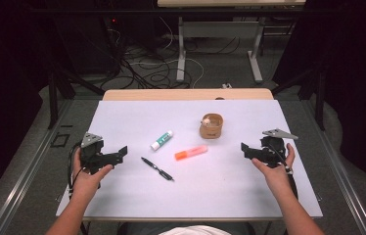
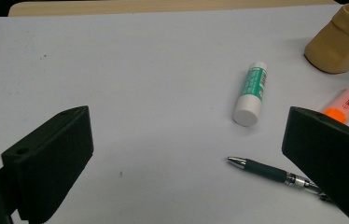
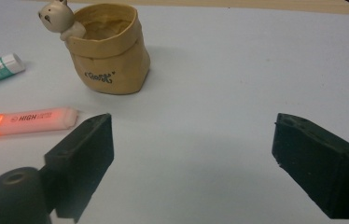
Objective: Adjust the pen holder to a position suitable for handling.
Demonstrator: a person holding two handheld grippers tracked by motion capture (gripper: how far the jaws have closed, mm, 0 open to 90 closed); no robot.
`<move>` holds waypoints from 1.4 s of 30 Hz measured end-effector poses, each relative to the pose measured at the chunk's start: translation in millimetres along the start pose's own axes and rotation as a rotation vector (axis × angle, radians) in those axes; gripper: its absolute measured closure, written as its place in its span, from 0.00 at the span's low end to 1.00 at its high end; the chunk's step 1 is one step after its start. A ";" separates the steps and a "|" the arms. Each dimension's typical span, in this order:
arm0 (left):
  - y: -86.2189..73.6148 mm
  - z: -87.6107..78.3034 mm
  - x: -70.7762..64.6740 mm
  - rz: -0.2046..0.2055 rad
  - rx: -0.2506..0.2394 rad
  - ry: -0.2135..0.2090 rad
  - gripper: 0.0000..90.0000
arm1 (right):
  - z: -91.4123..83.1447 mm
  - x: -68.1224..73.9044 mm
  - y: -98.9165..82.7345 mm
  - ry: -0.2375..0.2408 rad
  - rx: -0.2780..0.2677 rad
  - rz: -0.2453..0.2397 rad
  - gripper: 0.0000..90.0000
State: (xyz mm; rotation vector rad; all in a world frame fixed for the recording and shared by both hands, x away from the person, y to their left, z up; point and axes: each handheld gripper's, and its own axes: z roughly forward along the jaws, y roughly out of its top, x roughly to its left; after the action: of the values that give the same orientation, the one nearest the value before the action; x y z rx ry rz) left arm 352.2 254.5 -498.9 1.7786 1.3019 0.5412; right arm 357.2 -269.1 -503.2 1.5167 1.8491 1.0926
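A tan bag-shaped holder (image 1: 211,126) with a small animal figure on its rim stands upright on the white table (image 1: 122,117). To its left lies a green-and-white glue stick (image 1: 162,140). In front of the holder lies an orange highlighter (image 1: 191,152), and nearer me a black pen (image 1: 157,169). My left gripper (image 1: 120,153) rests at the table's left side, open, with nothing between its jaws; its view shows the glue stick (image 2: 251,93), pen (image 2: 268,171) and highlighter (image 2: 345,104) ahead. My right gripper (image 1: 245,149) sits at the right side, open and empty, facing the holder (image 3: 108,47) and highlighter (image 3: 25,121).
The white table top ends in a wooden strip (image 1: 186,94) at the far edge. Beyond it, cables (image 1: 147,68) lie on the floor around the legs of another table (image 1: 217,44). Metal rails (image 1: 19,181) run along both sides.
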 end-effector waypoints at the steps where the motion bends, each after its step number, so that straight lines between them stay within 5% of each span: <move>1: 0.0 0.0 0.0 -0.003 0.003 -0.001 0.02 | 0.3 -0.4 -0.2 0.004 0.004 -0.013 0.17; 4: 0.1 -0.1 0.8 0.004 0.003 0.000 0.02 | 2.9 -0.2 0.2 0.006 0.017 -0.027 0.19; 8: 0.1 -1.1 0.0 -0.001 0.000 -0.002 0.02 | 2.7 0.0 3.3 0.018 0.021 -0.024 0.35; 14: 0.3 -1.7 -2.1 0.012 0.004 0.001 0.02 | 5.1 0.9 15.7 0.053 0.023 -0.035 0.41; 26: -0.4 -1.1 -2.2 0.017 0.002 0.000 0.02 | 35.1 21.1 71.4 0.085 0.096 -0.090 0.44; 42: -0.7 -0.9 -2.8 0.018 0.003 -0.005 0.02 | 80.0 31.8 100.8 0.120 0.176 -0.026 0.59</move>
State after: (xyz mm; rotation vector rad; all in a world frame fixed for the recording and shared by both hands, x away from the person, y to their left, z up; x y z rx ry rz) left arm 350.1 252.4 -498.6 1.7949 1.2852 0.5443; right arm 468.8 -211.9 -460.2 1.5491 2.0886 1.0530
